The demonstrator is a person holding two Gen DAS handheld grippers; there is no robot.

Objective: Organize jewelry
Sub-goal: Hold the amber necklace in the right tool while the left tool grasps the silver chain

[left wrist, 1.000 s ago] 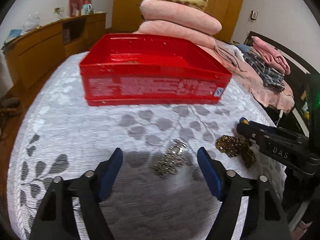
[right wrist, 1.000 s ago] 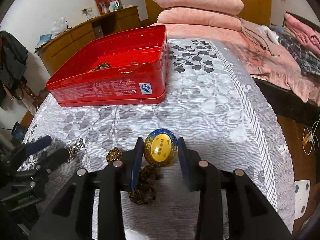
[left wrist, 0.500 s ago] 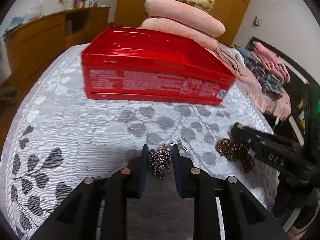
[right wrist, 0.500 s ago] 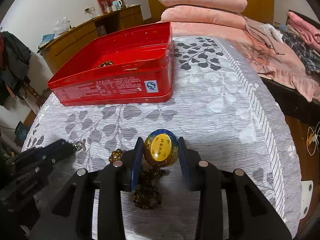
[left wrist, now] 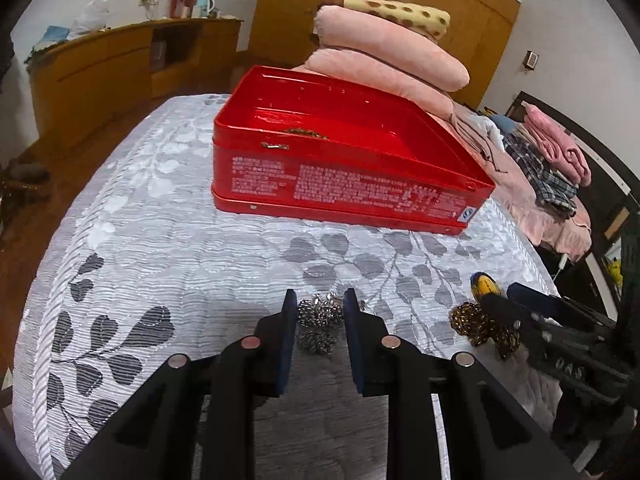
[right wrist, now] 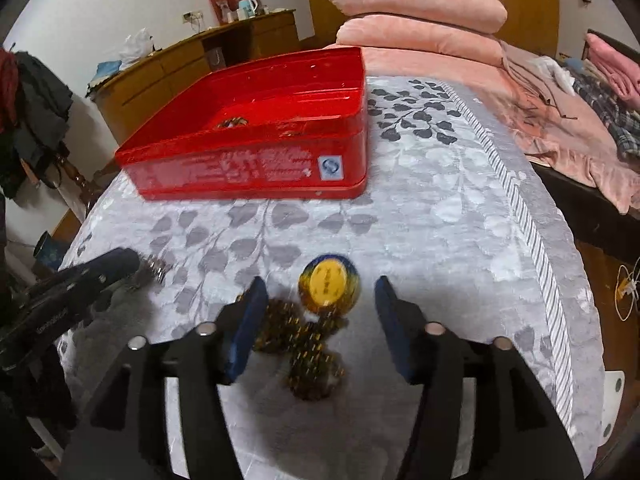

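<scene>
Jewelry, two lots, lying on a grey leaf-patterned bedspread [left wrist: 168,240]. Left wrist view: silver chain bundle [left wrist: 320,322] sitting at lower centre, the left gripper [left wrist: 319,308] pinching it between both pads; red tin [left wrist: 344,152] standing beyond it at upper centre, straight along the fingers' line. Right wrist view: yellow-and-blue pendant [right wrist: 329,286] with its brown bead strand [right wrist: 304,350] trailing toward the bottom edge, resting at lower centre inside the right gripper [right wrist: 320,294], whose jaws have just been opening and are standing clear of it on both sides; tin lying at upper left, so the left gripper is looking likelier to carry first.
</scene>
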